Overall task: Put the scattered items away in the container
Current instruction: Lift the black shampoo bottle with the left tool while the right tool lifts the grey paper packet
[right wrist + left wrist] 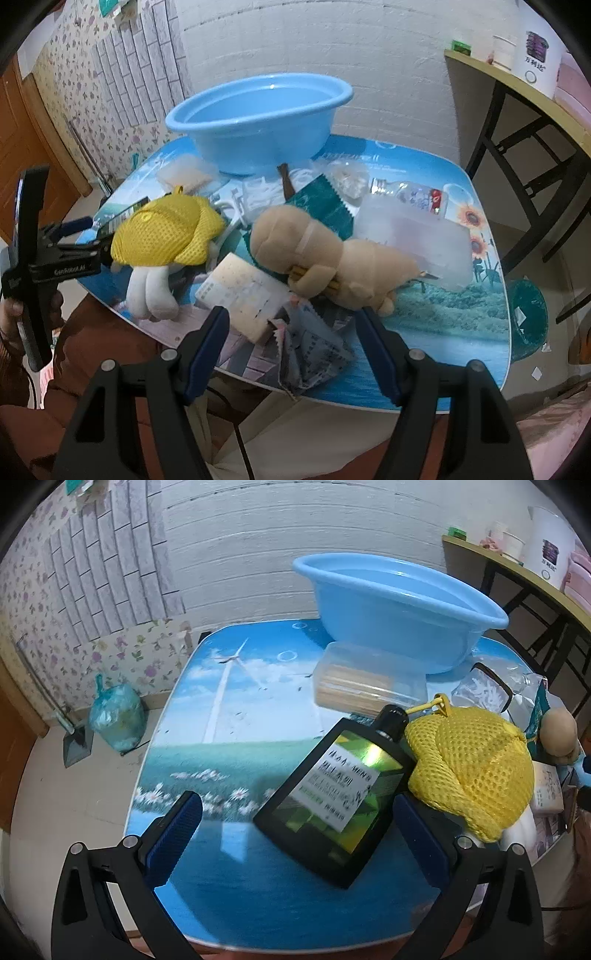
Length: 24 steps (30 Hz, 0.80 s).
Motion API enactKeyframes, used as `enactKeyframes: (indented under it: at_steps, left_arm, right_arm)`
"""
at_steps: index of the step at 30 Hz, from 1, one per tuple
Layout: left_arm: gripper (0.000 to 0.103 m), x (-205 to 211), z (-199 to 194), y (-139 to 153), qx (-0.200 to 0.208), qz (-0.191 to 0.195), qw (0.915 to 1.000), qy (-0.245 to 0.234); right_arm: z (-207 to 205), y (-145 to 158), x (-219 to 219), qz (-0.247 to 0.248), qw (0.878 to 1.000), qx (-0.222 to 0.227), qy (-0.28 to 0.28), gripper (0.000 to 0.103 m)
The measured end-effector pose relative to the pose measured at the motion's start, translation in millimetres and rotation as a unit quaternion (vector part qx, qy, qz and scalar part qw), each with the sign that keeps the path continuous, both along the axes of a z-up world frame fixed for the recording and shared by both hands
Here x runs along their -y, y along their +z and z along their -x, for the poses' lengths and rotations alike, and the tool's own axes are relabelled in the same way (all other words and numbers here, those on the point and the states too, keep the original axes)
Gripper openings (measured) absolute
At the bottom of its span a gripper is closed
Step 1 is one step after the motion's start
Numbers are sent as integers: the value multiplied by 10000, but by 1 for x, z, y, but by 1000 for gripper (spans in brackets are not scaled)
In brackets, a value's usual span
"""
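Above the black bottle [332, 794], left gripper [295, 812] angles downward, jaws spread.

In the left wrist view the yellow mesh pouch [476, 771] covers the right shoulder of the dark bottle [332, 805], and the small print on the bottle's label is too blurred to read. The clear box of sticks [365, 681] hides the near foot of the blue basin [399, 616]. The beige plush toy [559, 734] is cut off near the right edge, so only its rounded head shows.

In the right wrist view the plush toy [332, 254] lies over a clear plastic box [417, 236] and hides its left part. The green packet [328, 206] is half covered by the toy. The left tool [79, 236] is partly hidden behind the pouch [166, 232].
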<state>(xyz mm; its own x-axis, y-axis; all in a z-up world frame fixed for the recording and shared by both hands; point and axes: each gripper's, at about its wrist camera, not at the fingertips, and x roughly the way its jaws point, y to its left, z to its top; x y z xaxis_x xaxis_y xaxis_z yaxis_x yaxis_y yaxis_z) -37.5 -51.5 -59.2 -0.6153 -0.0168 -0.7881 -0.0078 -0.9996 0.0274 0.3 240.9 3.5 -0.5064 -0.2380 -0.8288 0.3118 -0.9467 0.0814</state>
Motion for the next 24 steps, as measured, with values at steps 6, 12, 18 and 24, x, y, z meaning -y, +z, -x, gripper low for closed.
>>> enactKeyframes:
  at_steps: [6,12,18,24]
  left_arm:
    - [103,-10,6,-6,80,39,9998,-185]
    - [87,-12,5,-13,153,-160,9992,-338]
    - [81,-13,-1,-10,135,-38,9988,-463]
    - [77,-12,-10,-7,233,-5,9994,-275]
  right_arm:
    - [0,-9,-3,-85,9997,190,-89,70]
    - [2,-19,-12,-54,9987,429,-272,59]
    - [2,-22,-12,-72,9987,437,-263,58]
    - [5,-32,-15,-229,9977,504,-381,58]
